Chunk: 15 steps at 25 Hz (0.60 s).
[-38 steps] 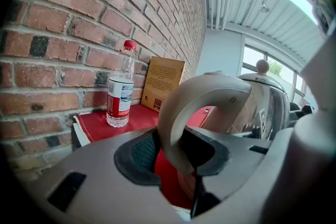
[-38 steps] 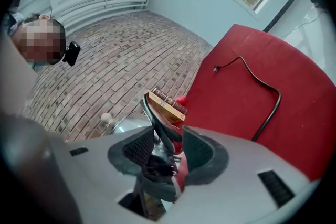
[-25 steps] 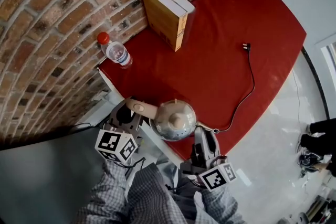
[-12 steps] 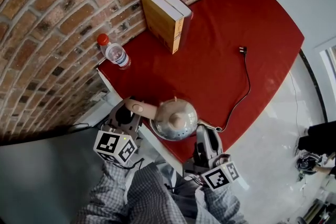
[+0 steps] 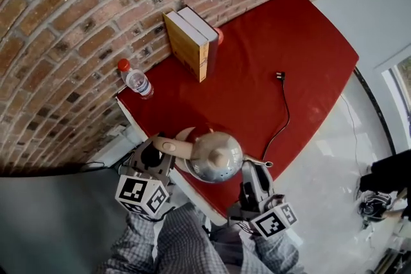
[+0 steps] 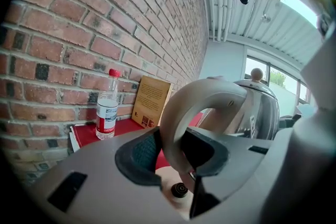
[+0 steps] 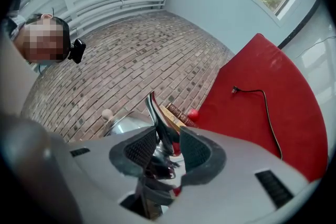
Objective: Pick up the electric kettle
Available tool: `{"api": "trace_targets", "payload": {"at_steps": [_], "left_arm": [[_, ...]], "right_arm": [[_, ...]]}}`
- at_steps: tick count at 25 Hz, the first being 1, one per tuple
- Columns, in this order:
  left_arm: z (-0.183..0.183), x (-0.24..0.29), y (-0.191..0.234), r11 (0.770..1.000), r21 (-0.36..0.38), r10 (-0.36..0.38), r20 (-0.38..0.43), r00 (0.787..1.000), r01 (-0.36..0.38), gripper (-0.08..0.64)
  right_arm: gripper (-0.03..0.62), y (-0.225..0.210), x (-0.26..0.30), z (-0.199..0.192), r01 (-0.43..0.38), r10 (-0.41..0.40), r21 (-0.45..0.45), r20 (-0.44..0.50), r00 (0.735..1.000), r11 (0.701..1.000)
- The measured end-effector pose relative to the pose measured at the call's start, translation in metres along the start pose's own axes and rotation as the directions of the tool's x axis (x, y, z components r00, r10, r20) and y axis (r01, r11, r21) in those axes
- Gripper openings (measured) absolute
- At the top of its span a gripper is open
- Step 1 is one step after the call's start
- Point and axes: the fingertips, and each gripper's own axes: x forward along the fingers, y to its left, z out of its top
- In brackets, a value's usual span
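Observation:
The steel electric kettle [image 5: 215, 156] with a beige handle hangs above the near edge of the red table [image 5: 308, 61]. My left gripper [image 5: 162, 149] is shut on the handle [image 6: 194, 107], which arches up between its pads in the left gripper view. The left gripper [image 6: 176, 152] sees the kettle body [image 6: 257, 107] just behind the handle. My right gripper [image 5: 253, 167] is shut on the spout [image 7: 160, 123] on the kettle's other side. In the right gripper view the right gripper [image 7: 161, 147] has the shiny spout standing between its pads.
Two books [image 5: 189, 42] stand upright against the brick wall, with a small red ball [image 5: 220, 35] behind them. A water bottle [image 5: 135, 80] with a red cap stands at the table's left corner. A black power cord [image 5: 282, 119] runs across the cloth toward the kettle.
Both grippers have risen with the kettle between them, so it looks larger and nearer in the head view. The grips on handle and spout have not changed.

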Motion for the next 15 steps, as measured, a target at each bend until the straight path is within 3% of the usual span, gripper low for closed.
{"api": "trace_targets", "payload": {"at_steps": [15], "left_arm": [[0.03, -0.037, -0.061, 1.0, 0.001, 0.027, 0.01, 1.0, -0.027, 0.126]], "right_arm": [[0.141, 0.023, -0.041, 0.052, -0.054, 0.053, -0.011, -0.033, 0.998, 0.999]]}}
